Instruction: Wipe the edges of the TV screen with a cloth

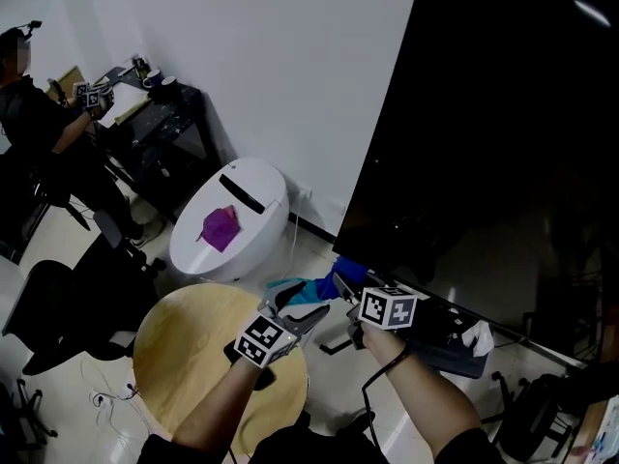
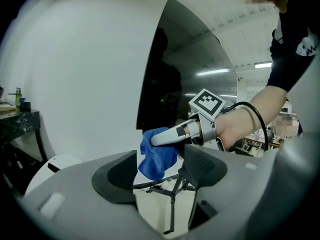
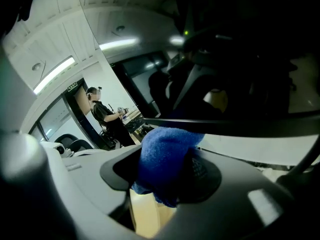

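A person, seen from above, holds tongs in each hand before a large dark TV screen (image 1: 503, 133) set against a white wall. The right tongs (image 1: 350, 284) are clamped on a bunched blue cloth (image 1: 340, 272), which bulges out between the pads in the right gripper view (image 3: 165, 164); the left tongs (image 1: 308, 315) stand open with nothing between them, above a round wooden desk (image 1: 184, 356).

The step in hand appears to be bringing the cloth to the screen's lower left corner to begin along an edge. To do it well, the soft bulge of the cloth should lead, so that fabric rather than the hard tips meets the frame; pressure is best kept light and even, since the panel looks thin; the stroke should follow the border and not stray onto the glass; the grip must be firm enough that the cloth does not drag out; the left tongs are best held clear of the stroke.

The cloth sits at the tip of the right tongs, just beside the screen's lower left corner; whether it touches the frame cannot be told. In the right gripper view the dark lower edge (image 3: 235, 126) runs just above the cloth; from the left tongs (image 2: 159, 176) the cloth (image 2: 157, 156) shows ahead through their open gap, apart from them.
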A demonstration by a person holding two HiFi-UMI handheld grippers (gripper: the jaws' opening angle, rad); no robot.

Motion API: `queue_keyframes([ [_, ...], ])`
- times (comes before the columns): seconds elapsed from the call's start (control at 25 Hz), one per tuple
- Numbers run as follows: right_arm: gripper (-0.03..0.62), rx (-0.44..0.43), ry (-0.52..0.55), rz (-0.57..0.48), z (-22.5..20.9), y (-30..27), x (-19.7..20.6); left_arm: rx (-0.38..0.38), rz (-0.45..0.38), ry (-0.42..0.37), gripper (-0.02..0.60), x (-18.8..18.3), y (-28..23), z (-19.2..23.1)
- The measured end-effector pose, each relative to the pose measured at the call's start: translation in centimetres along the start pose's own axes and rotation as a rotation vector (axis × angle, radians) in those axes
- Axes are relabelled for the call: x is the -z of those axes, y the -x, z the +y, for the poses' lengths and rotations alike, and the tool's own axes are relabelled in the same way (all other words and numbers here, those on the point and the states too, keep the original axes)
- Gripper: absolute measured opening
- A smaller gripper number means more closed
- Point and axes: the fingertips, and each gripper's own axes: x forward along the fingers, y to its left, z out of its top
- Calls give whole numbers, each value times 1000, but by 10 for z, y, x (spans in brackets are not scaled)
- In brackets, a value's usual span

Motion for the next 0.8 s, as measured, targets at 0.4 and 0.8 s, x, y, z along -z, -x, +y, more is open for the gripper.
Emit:
queue_keyframes([
  [0.4,213,-153,-128,-6,50,-26,6,-82,108,-234,328,6,-3,26],
  [0.8,232,-314,-161,-22,101,-16,-3,-94,67,-239,236,-5,-2,28],
])
